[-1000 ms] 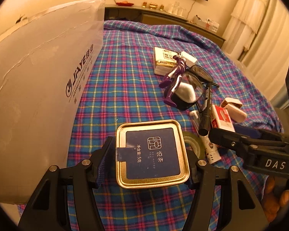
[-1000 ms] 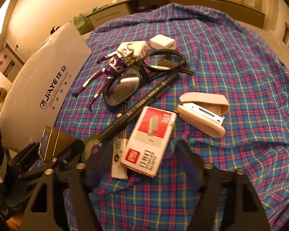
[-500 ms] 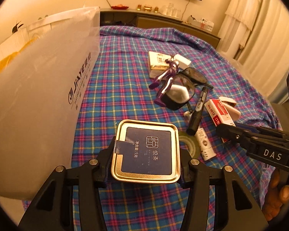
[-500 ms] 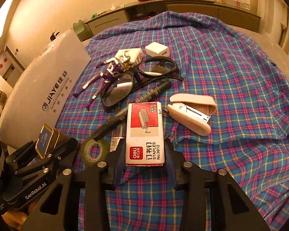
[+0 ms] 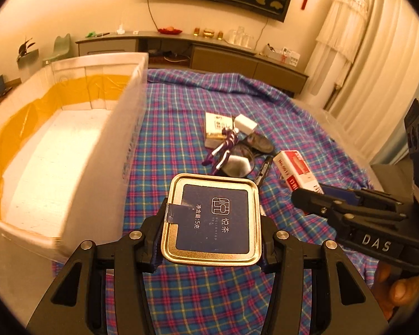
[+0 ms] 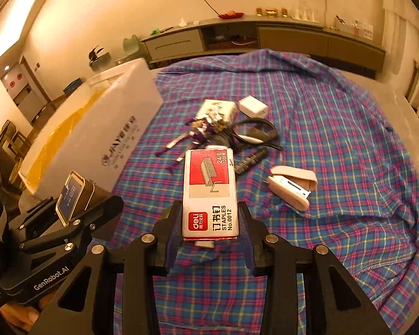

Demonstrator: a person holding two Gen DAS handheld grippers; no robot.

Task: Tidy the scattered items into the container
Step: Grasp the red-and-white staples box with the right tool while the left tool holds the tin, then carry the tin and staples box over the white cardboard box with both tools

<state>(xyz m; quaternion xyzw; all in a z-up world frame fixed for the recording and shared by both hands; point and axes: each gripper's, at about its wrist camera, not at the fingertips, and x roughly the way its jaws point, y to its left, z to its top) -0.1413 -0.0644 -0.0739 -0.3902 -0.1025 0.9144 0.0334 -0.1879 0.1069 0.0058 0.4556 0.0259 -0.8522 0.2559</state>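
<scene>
A plaid cloth [image 5: 181, 128] covers the surface, with the white foam container [image 5: 78, 150] at its left edge; the left gripper [image 5: 212, 240] is clamped on a gold tea tin [image 5: 212, 219] held beside the container's near wall; the right gripper [image 6: 209, 226] pinches a staples box [image 6: 209, 192] further right of the container; carry each clear over the rim before releasing, keeping both level.

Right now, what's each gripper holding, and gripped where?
Left gripper holds the gold tea tin by its two opposite side walls. Right gripper holds the staples box by its long sides, near the lower end.
</scene>
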